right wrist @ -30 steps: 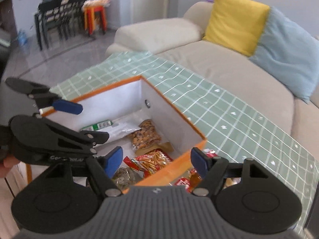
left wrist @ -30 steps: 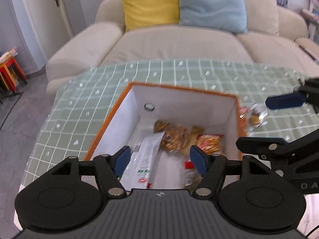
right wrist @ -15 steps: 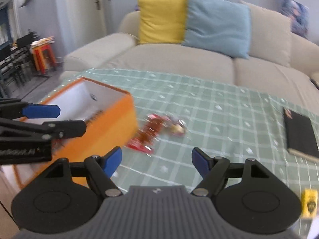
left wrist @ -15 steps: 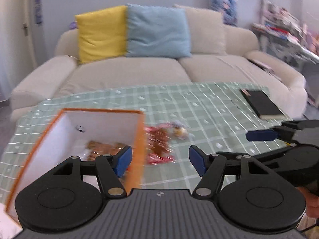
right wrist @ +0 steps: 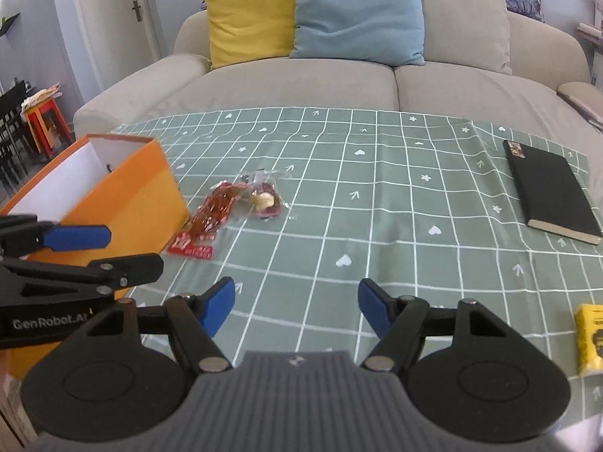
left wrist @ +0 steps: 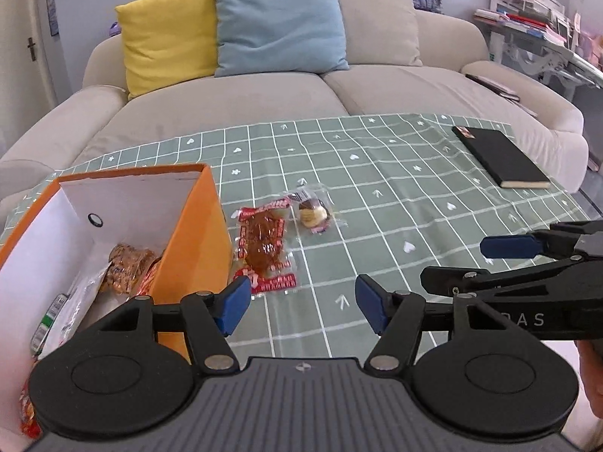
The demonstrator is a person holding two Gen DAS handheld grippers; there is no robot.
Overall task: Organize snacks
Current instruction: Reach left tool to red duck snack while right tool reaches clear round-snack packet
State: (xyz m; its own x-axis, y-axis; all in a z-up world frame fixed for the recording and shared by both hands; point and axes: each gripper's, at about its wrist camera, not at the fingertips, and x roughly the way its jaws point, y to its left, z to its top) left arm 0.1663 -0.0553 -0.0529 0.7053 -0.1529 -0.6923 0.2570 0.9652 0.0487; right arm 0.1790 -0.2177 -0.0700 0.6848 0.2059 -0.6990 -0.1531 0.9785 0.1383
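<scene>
An orange box [left wrist: 196, 226] with white inside walls stands at the table's left and holds several snack packets [left wrist: 128, 263]; it also shows in the right wrist view [right wrist: 124, 196]. A red snack packet [left wrist: 264, 248] and a clear-wrapped pastry [left wrist: 312, 214] lie on the green cloth just right of the box, also in the right wrist view: the red packet [right wrist: 211, 218], the pastry [right wrist: 264, 199]. A yellow packet [right wrist: 589, 339] lies near the front right edge. My left gripper [left wrist: 301, 307] is open and empty, near the box's front corner. My right gripper [right wrist: 297, 310] is open and empty, to its right.
A black notebook [right wrist: 550, 192] lies at the table's right. A beige sofa [right wrist: 339, 79] with a yellow cushion and a blue cushion stands behind the table. A cluttered desk [left wrist: 546, 37] stands at the far right, and chairs and a red stool [right wrist: 41, 120] at the far left.
Both grippers have swung from over the box to the right and back, so they now face the cloth with the loose snacks. Both stayed open and empty.
</scene>
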